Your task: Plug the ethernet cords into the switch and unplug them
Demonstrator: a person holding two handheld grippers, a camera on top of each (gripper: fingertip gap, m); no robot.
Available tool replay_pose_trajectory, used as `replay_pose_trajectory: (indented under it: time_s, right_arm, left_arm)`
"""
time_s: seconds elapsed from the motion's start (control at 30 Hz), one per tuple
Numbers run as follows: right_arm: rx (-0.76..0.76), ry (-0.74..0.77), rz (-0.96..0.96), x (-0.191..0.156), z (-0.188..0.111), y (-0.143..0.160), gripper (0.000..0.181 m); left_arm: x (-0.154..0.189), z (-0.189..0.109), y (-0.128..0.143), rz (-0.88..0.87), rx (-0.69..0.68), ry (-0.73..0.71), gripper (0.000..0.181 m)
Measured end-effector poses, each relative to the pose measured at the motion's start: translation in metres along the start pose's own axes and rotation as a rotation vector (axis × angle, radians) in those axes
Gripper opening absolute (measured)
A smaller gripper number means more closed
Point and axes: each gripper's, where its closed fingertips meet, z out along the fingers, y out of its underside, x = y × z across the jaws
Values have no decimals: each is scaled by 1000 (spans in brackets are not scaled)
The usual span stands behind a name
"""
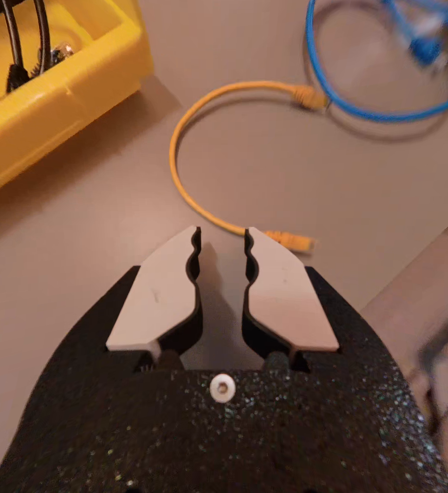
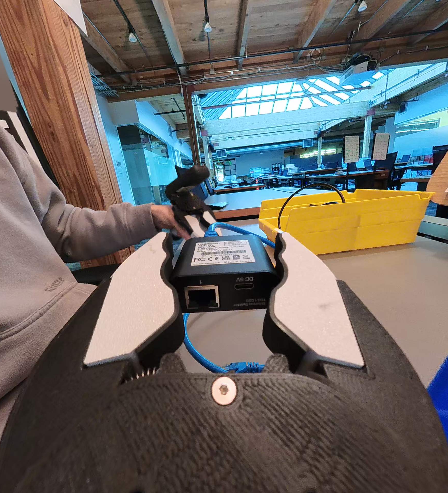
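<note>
My right gripper is shut on the small black switch and holds it upside down above the table, its label up and an empty port facing me. A blue ethernet cord is plugged into the switch's far side and loops down beneath it. My left gripper is open and empty, low over the table; it also shows beyond the switch in the right wrist view. A short yellow ethernet cord lies on the table just ahead of it, its near plug by the right fingertip. The blue cord is blurred at upper right.
A yellow bin with black cables stands at the left of the grey table; it also shows in the right wrist view. The table edge runs close on the right. A person's grey sleeve is at the left. Some 30 cm of space lies between my two pairs of fingers.
</note>
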Motion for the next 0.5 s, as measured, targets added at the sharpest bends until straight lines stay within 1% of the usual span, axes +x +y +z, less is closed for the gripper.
replay_pose_trajectory:
  time_s: [0.07, 0.13, 0.17, 0.2, 0.3, 0.4, 0.43, 0.5]
  right_arm:
    - [-2, -3, -1, -1, 0, 0, 74]
    - [-3, -7, 2, -1, 0, 0, 74]
    - [-4, -12, 4, -1, 0, 0, 74]
    - [-4, -12, 6, -1, 0, 1, 74]
    - [-1, -10, 5, -1, 0, 0, 74]
    - [-2, -9, -4, -1, 0, 0, 74]
    - [-3, -11, -5, -2, 0, 0, 74]
    - [-3, -13, -3, -2, 0, 1, 74]
  left_arm:
    - [-2, -8, 4, 226, -52, -24, 32]
    - [15, -11, 5, 478, -61, 85, 36]
    - [23, -10, 7, 565, -68, 143, 41]
    - [25, -7, 6, 626, -72, 175, 41]
    - [30, 6, 2, 721, -62, 267, 35]
    - [43, 14, 13, 718, -157, 409, 22]
    - [46, 18, 16, 722, -185, 425, 20]
    - [54, 24, 16, 717, -193, 444, 20]
